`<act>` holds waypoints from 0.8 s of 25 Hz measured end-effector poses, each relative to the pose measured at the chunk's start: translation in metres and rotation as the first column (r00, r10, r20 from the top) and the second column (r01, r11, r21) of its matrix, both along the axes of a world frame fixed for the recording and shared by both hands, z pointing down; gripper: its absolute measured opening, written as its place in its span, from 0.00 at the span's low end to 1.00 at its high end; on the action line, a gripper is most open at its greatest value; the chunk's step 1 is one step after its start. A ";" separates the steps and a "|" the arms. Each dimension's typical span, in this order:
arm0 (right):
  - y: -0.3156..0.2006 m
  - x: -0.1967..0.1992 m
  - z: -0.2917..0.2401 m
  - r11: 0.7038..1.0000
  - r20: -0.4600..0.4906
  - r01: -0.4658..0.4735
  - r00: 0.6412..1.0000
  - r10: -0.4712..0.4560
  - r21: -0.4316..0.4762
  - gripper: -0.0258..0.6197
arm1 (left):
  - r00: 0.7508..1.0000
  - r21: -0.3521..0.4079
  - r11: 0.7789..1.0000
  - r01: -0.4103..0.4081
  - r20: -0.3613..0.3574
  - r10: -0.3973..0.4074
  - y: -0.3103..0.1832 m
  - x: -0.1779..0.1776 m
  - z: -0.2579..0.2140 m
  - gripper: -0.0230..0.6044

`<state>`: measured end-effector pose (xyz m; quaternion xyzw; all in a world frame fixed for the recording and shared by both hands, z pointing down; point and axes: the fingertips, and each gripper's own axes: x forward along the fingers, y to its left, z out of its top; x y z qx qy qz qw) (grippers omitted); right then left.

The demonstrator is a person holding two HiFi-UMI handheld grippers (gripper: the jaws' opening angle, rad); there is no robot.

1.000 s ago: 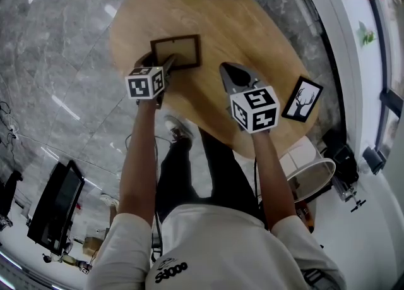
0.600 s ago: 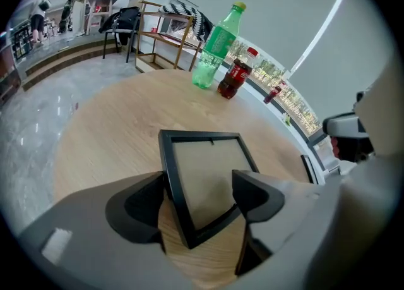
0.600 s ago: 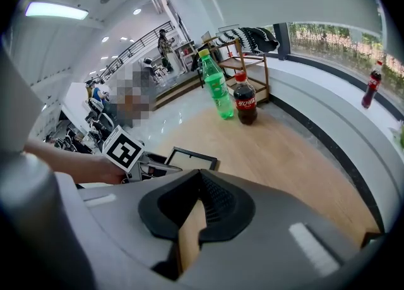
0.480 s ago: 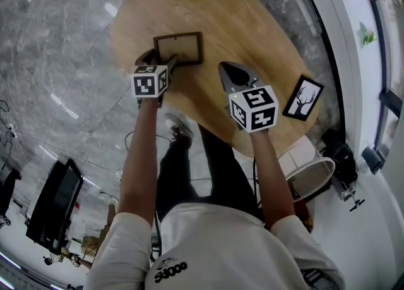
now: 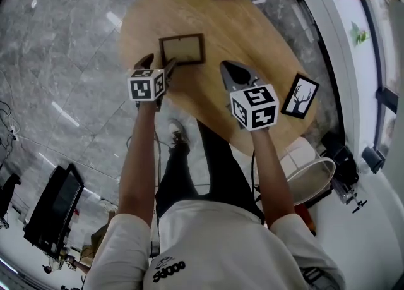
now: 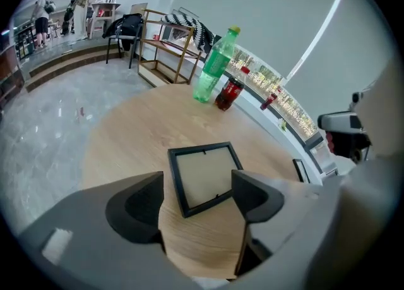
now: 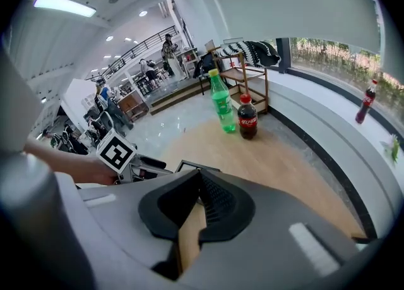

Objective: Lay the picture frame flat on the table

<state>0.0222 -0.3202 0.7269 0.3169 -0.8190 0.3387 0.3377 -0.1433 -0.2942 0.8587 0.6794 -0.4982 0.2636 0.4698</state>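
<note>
The picture frame [image 5: 182, 49] lies flat on the table [image 5: 252, 36] just beyond my left tongs [image 6: 197, 194], wide and empty, so I judge only pulling clear remains, my right tongs [image 7: 201, 201] closed on nothing.

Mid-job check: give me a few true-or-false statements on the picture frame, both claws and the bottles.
1. The picture frame lies flat on the table. True.
2. The left claw is clamped on the frame. False: its jaws stand apart, not pressing on it.
3. The right claw is wide open. False: its jaws are together with nothing between them.
4. A green bottle and a cola bottle stand at the table's far end. True.
5. The deer picture sits beside the green bottle. False: it is at the near right edge.
</note>
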 end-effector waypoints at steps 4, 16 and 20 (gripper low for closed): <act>0.001 -0.003 -0.044 0.997 0.016 -0.036 0.999 0.035 0.070 0.04 | 1.000 0.076 0.997 -0.002 -0.018 0.003 0.010 -0.003 -0.045 0.57; 0.063 -0.018 -0.214 0.947 0.064 -0.077 0.996 0.060 0.311 0.04 | 0.996 0.370 0.928 0.050 -0.088 -0.019 0.085 -0.028 -0.238 0.47; 0.097 -0.023 -0.271 0.913 0.064 -0.059 0.997 0.037 0.404 0.04 | 0.995 0.466 0.882 0.073 -0.088 -0.036 0.119 -0.045 -0.303 0.44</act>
